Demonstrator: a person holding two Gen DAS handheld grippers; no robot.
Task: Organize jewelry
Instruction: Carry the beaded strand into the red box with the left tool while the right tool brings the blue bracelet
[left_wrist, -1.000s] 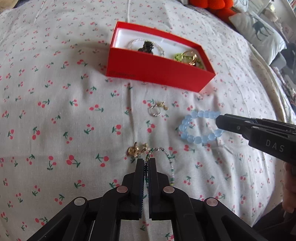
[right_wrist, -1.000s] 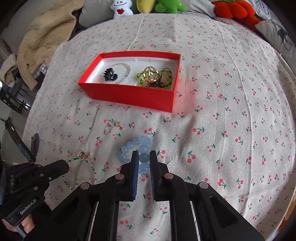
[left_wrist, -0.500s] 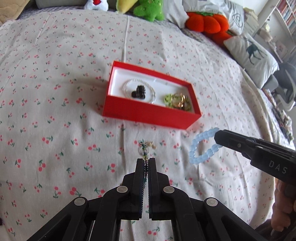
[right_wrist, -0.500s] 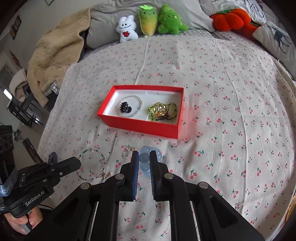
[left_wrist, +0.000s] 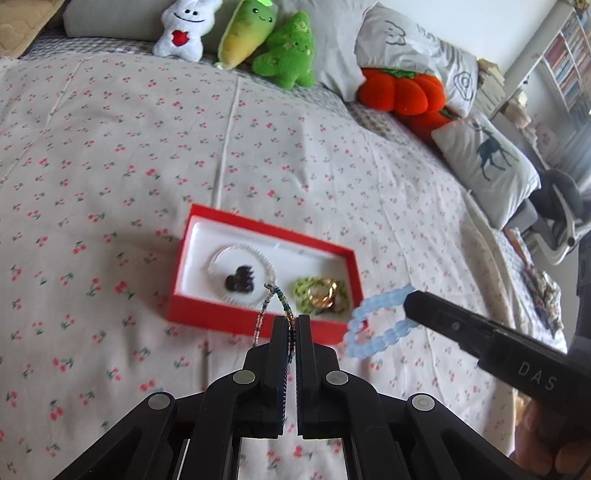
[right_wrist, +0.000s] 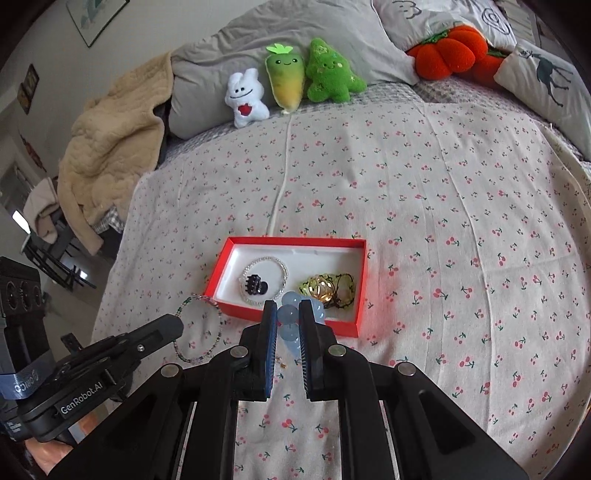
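Observation:
A red box (left_wrist: 258, 319) (right_wrist: 360, 280) with a white lining lies on the cherry-print bedspread. It holds a pearl bracelet (left_wrist: 258, 254), a black hair clip (right_wrist: 255, 287) and a green and gold tangle of jewelry (left_wrist: 322, 293). My left gripper (left_wrist: 291, 321) is shut on a thin beaded necklace (left_wrist: 271, 301) (right_wrist: 218, 325), held in the air before the box. My right gripper (right_wrist: 287, 314) (left_wrist: 408, 301) is shut on a pale blue bead bracelet (left_wrist: 373, 325) (right_wrist: 291, 332), also lifted near the box's right front corner.
Small earrings (right_wrist: 281, 363) lie on the bedspread (left_wrist: 110, 166) below my right gripper. Plush toys (left_wrist: 236, 33) and pillows (left_wrist: 487, 162) line the far edge of the bed. A beige blanket (right_wrist: 107, 147) hangs at the left. An office chair (left_wrist: 561, 221) stands at right.
Both grippers have risen from the bedspread with their jewelry and now hang higher, just in front of the red box. The view widened to the plush toys.

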